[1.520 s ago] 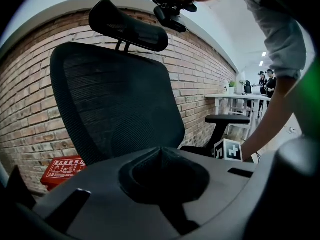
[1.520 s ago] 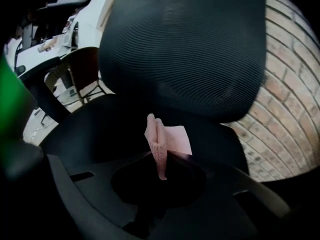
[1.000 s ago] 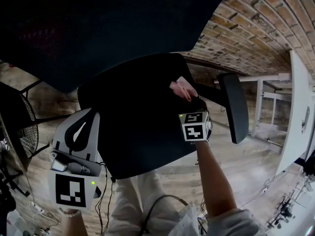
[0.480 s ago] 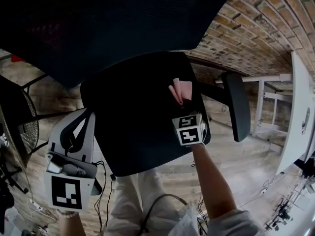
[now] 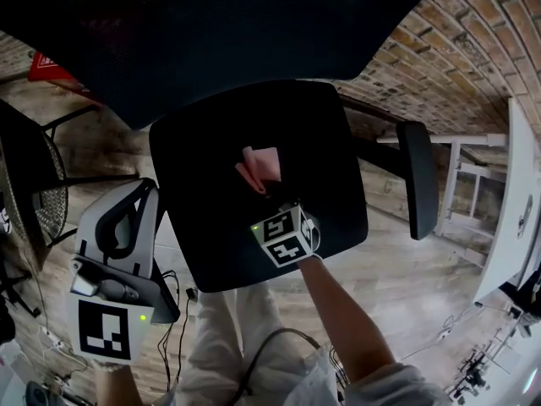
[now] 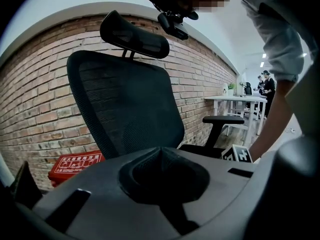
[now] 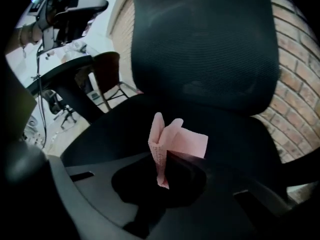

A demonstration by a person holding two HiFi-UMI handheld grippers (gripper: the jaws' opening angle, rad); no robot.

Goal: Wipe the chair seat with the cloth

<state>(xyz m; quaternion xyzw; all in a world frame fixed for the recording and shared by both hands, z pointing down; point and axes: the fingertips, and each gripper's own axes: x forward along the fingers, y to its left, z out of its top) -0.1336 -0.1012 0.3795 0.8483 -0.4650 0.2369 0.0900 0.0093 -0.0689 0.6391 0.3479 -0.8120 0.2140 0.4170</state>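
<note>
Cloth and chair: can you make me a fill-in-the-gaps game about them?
The cloth is coloured ____.
The gripper pinching it is the ____ one.
The cloth is over the black ____ of the chair.
The wall behind the chair is made of ____.
Missing words: pink; right; seat; bricks.

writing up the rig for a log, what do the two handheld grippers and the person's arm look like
The left gripper has a light grey shell with a black inner part, plus a white cube bearing a black square marker and a small green light. The right gripper is dark, with its own marker cube. Black cables trail below. A pale sleeve ends near the right elbow.
</note>
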